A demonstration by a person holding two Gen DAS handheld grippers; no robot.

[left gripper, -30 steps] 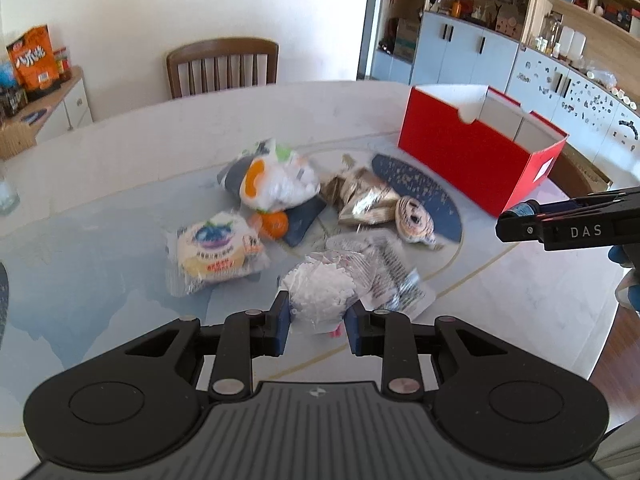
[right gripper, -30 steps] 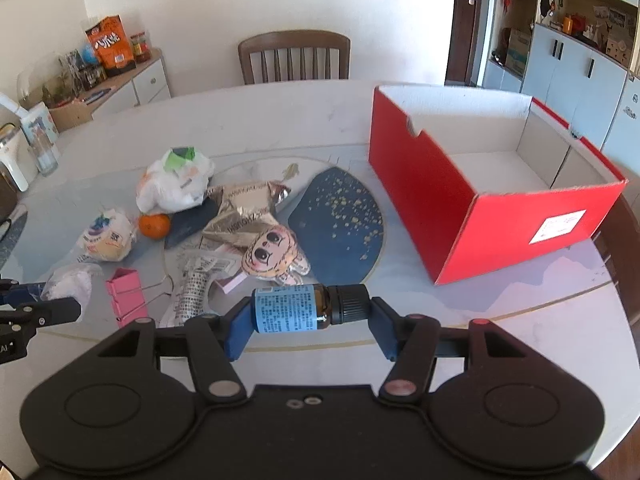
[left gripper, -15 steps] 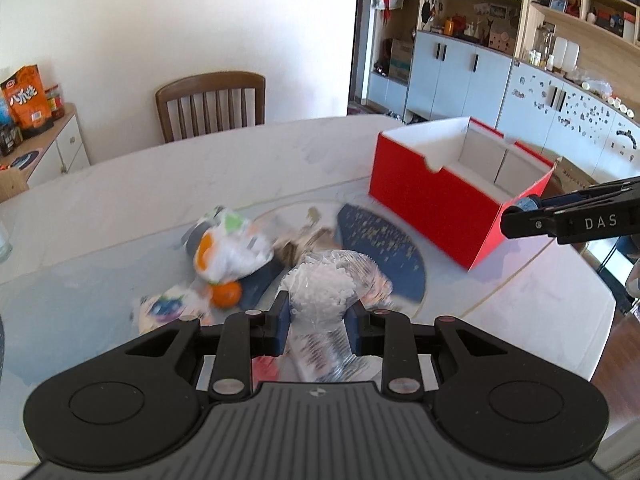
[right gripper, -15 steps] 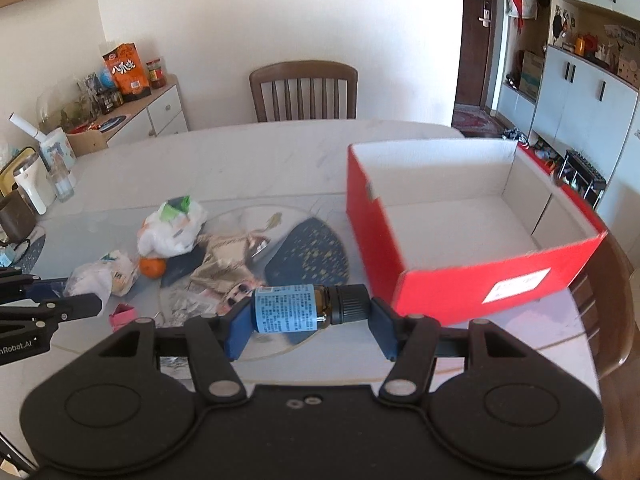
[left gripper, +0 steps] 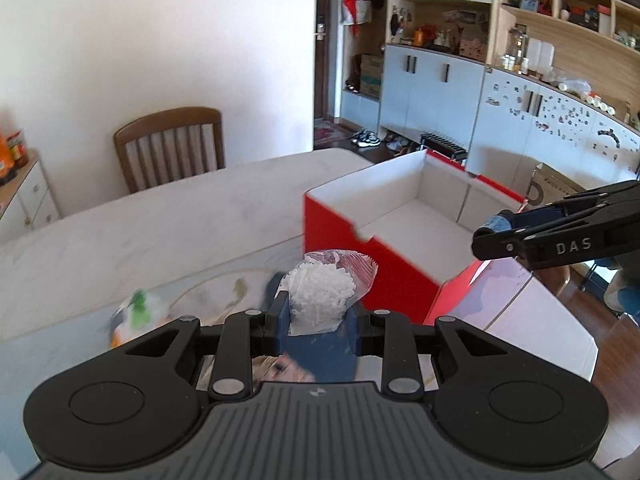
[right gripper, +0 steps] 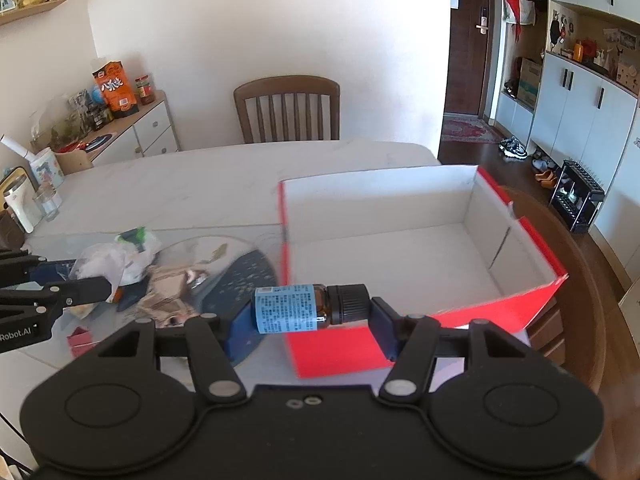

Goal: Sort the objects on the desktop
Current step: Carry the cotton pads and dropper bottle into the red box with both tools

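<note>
My left gripper (left gripper: 320, 322) is shut on a clear bag of small white pieces (left gripper: 322, 294), held above the table short of the red box (left gripper: 384, 276). The right gripper (right gripper: 310, 314) is shut on a small brown bottle (right gripper: 308, 309) with a blue label and black cap, lying crosswise between the pads just in front of the red box's (right gripper: 344, 346) near wall. The box is open on top, white inside, and holds nothing that I can see. In the left wrist view the right gripper (left gripper: 496, 236) hangs over the box's right end with the bottle end showing.
Loose items lie on the round table (right gripper: 180, 192): a white plastic bag (right gripper: 132, 252), a crumpled foil wrapper (right gripper: 172, 292), a dark blue mat (right gripper: 240, 280), a pink clip (right gripper: 78, 340). A wooden chair (right gripper: 286, 110) stands behind the table. A sideboard (right gripper: 132, 132) lines the left wall and cabinets (left gripper: 440, 88) the right.
Both grippers rose and travelled toward the red box with their loads. The left lifted the bag of white pieces off the table; the clutter has slid back and to the left in both views.
</note>
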